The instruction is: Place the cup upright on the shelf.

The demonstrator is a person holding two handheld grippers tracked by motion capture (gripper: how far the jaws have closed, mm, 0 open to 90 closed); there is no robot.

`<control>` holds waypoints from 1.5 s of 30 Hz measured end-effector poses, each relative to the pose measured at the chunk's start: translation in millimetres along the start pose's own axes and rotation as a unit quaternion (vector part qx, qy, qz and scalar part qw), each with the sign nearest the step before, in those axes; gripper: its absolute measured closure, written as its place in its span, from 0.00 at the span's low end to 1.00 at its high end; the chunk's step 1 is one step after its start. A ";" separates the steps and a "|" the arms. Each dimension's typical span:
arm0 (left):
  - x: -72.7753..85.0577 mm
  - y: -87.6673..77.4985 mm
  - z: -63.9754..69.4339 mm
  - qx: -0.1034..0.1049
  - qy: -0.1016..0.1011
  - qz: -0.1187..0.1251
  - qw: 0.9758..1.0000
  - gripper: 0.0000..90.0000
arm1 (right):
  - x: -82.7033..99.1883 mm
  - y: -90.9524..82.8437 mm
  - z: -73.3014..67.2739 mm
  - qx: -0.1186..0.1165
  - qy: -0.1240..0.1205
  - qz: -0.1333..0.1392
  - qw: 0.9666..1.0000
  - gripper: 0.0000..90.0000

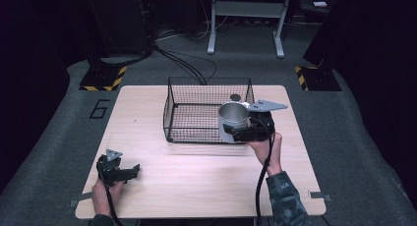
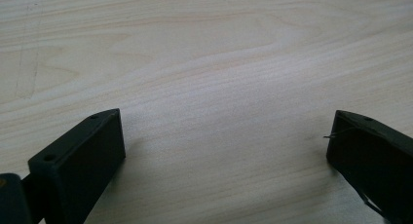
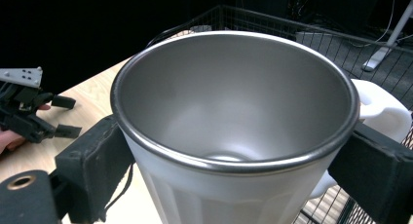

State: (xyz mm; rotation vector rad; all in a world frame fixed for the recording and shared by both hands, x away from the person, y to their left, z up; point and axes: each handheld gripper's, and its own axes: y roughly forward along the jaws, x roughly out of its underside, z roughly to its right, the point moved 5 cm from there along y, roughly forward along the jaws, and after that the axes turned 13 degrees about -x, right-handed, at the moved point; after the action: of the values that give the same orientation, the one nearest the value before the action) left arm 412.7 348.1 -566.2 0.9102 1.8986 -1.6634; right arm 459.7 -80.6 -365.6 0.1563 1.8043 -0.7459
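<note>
Near the front left corner of the wooden table (image 1: 196, 172), left gripper (image 1: 129, 172) low over bare wood, jaws wide apart, empty. Toward the right edge, right gripper (image 1: 234, 132) clamped on a steel-lined white mug (image 1: 233, 119), upright, raised at the wire basket's (image 1: 196, 88) front right corner.

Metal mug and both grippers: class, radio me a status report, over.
Right gripper shut on metal mug, held upright at the wire basket's near right corner. Left gripper open, low over bare table. Small dark item in basket.

The mug's (image 3: 234, 136) base is cut off below the right gripper view.
</note>
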 end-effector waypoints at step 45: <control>0.0 0.2 0.2 0.000 -0.001 0.001 1.000 0.01 | -27.7 85.3 59.0 0.023 0.038 -0.065 0.997 0.08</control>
State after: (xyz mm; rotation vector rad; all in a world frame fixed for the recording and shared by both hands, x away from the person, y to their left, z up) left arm 412.8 347.9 -566.4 0.9091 1.8950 -1.6627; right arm 556.4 -39.0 -386.3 0.1000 1.8827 -0.8851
